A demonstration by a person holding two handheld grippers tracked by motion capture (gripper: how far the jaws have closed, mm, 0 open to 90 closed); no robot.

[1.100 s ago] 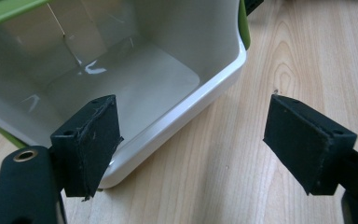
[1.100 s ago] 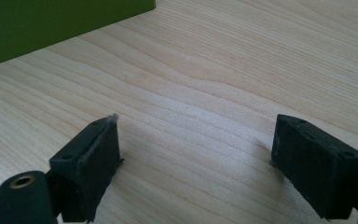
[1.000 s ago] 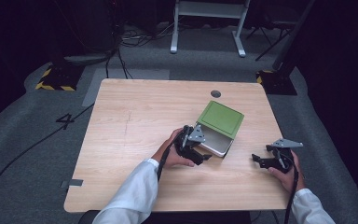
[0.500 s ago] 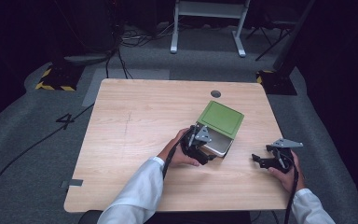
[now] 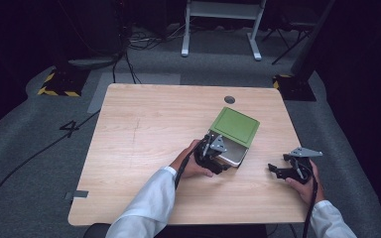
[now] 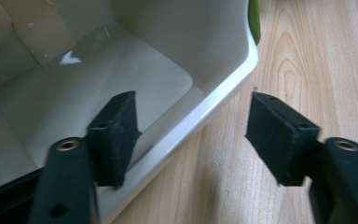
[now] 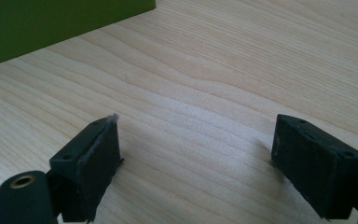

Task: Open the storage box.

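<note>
Moved in since a second ago: left gripper (image 5: pixel 217 152), now set at the near corner of the tub, one jaw inside and one outside its wall. Right gripper unchanged, parked on the desk.

Largest first:

Desk (image 5: pixel 144 129): pale wood, bare apart from the tub and the two tools; dark round port near the far edge.

Tub (image 5: pixel 230 151): cream plastic box, open and seemingly empty, with a green lid (image 5: pixel 234 126) lying across its far part and leaving the near part uncovered. In the left gripper view, rim and wall (image 6: pixel 223 88) run slantwise between the jaws, closer to the inner jaw than to the outer.

Left gripper: jaws released, spread wide astride the wall, not yet pinching. Inner jaw low over the tub floor, outer jaw over bare wood.

Right gripper (image 5: pixel 278 171): jaws released, gaping over bare grain, nothing between them; corner of the green lid beyond the jaws, up and to the side in the right gripper view.

Likely step: pinching the tub wall to drag or steady it. To do it well: sink deeper so the pads seat below the rounded rim, square the jaws to the wall instead of the present slant, close gently, keep clear of the curved corner where the pads could slip off.
</note>
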